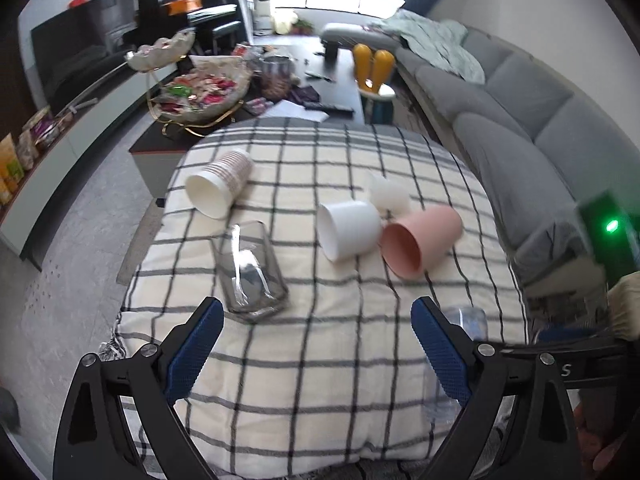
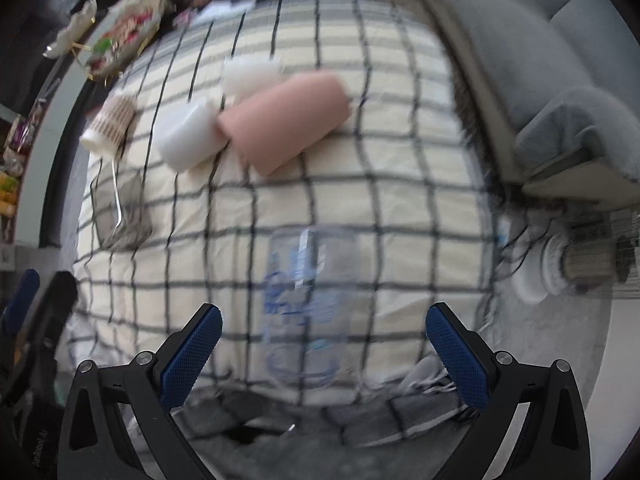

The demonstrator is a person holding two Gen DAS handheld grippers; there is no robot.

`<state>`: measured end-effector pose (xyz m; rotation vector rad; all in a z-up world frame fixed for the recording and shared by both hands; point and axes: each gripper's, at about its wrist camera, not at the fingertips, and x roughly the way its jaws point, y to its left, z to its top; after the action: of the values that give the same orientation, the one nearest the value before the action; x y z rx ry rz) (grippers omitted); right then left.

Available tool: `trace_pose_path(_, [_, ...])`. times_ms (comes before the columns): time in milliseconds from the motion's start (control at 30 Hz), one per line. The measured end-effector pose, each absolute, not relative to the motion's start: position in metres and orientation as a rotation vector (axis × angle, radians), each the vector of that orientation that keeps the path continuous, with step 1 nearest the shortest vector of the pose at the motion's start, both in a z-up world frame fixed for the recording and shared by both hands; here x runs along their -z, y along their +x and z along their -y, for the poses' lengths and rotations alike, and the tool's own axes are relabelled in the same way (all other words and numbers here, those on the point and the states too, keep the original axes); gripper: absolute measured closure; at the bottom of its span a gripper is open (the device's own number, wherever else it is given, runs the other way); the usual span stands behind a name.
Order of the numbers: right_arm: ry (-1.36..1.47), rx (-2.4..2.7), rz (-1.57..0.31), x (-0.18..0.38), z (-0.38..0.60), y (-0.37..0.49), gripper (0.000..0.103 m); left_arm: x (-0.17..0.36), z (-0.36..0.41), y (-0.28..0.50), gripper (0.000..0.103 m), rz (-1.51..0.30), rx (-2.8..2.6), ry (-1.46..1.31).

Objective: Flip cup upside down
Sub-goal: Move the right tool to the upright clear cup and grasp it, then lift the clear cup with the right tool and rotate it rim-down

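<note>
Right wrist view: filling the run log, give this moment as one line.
right gripper: open, empty | clear cup: on its side between its fingers, untouched | left gripper: open, empty | pink cup: lying on checked cloth

Six cups lie on the checked cloth, all on their sides. A stack of paper cups (image 1: 219, 186), brown-patterned with a white interior, sits at ten o'clock, mouth toward the near left. A clear glass tumbler (image 1: 250, 268) lies at eight o'clock, with a white plastic fork inside. A white cup (image 1: 348, 230) lies at centre, touching a pink cup (image 1: 420, 240) at its three o'clock side; both mouths face near left. A translucent white cup (image 1: 388, 192) lies just behind them. A clear plastic cup with blue print (image 2: 308, 304) lies at the near edge, blurred.
</note>
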<state>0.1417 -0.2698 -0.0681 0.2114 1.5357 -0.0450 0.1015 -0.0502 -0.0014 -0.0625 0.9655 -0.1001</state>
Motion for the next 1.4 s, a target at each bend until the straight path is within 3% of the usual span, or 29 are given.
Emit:
trace_pose_path(233, [0.277, 0.065, -1.825, 0.116, 0.262, 0.171, 0.001, 0.008, 0.033, 0.123, 0.007, -0.979, 0.087, -0.141])
trace_pose_path(733, [0.159, 0.076, -2.066, 0.176, 0.242, 0.187, 0.007, 0.034, 0.030, 0.153, 0.007, -1.044, 0.102, -0.165])
trace_pose_path(867, [0.126, 0.077, -2.091, 0.185, 0.236, 0.189, 0.009, 0.041, 0.030, 0.157, 0.007, -1.066, 0.102, -0.171])
trace_pose_path(1000, [0.129, 0.087, -2.111, 0.191, 0.240, 0.194, 0.029, 0.045, 0.033, 0.161, 0.007, -1.085, 0.106, -0.165])
trace_pose_path(1200, [0.131, 0.068, -2.080, 0.195, 0.239, 0.190, 0.030, 0.046, 0.036, 0.161, 0.007, -1.086, 0.118, -0.158])
trace_pose_path(1400, [0.157, 0.051, -1.981, 0.156, 0.230, 0.176, 0.031, 0.037, 0.035, 0.157, 0.007, -1.053, 0.120, -0.159])
